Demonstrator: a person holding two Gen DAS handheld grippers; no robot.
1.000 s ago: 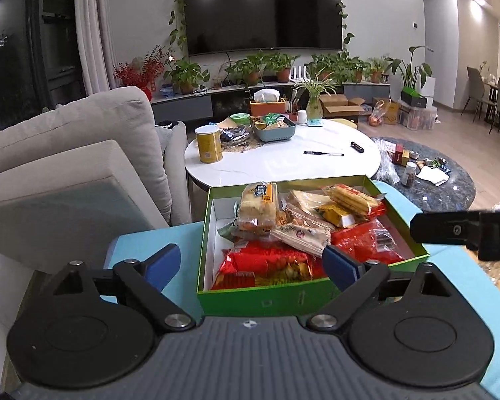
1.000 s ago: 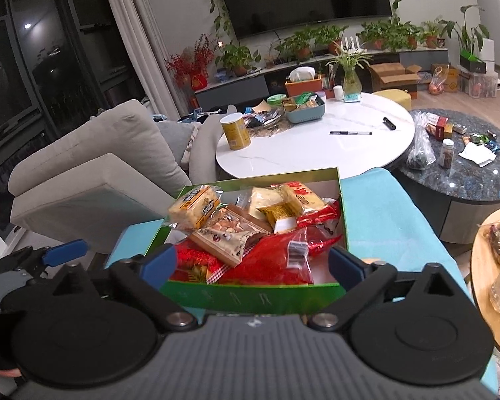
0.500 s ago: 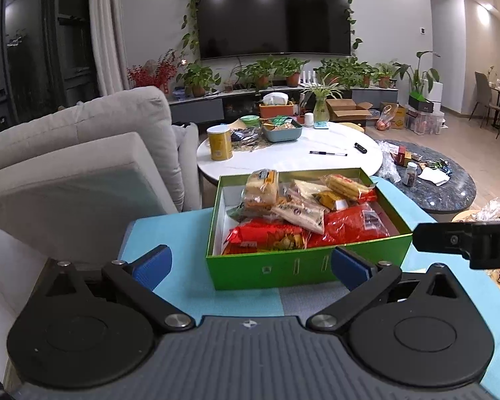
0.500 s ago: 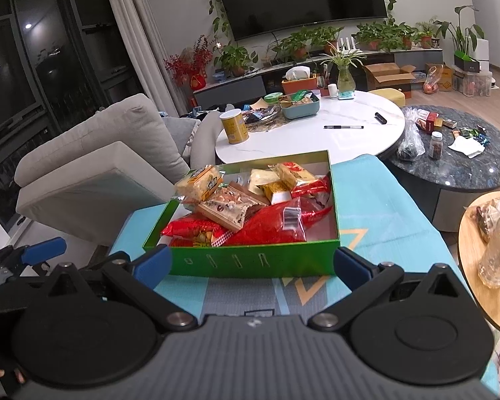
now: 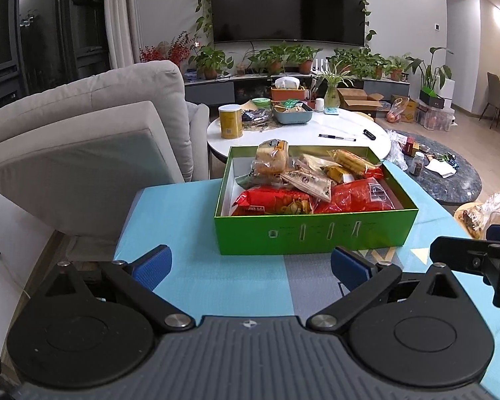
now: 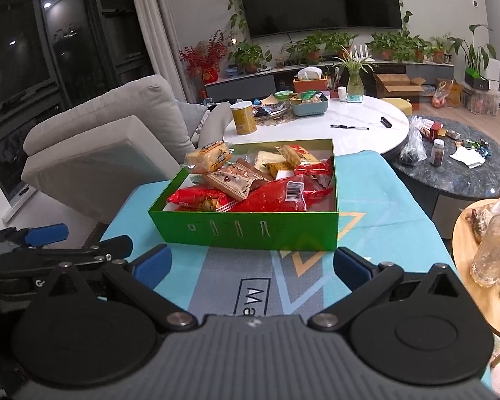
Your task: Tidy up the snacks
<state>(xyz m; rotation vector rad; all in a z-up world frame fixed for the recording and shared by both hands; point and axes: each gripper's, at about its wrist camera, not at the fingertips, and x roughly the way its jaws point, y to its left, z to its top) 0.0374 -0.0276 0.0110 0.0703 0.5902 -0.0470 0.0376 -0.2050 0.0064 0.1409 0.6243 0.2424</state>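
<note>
A green box stands on a blue mat, also in the right wrist view. It holds several snack packs: red bags, a brown pack and a bread pack. My left gripper is open and empty, short of the box's near wall. My right gripper is open and empty, also short of the box. The right gripper's body shows at the right edge of the left view; the left one shows at the left of the right view.
A grey sofa stands left of the mat. A white round table with a yellow can, tray and pens is behind the box. A dark stone table and a wooden side table with a glass mug are on the right.
Both grippers have drawn back from the box toward me and risen a little. The box now looks smaller and farther. Both stay open and empty.
</note>
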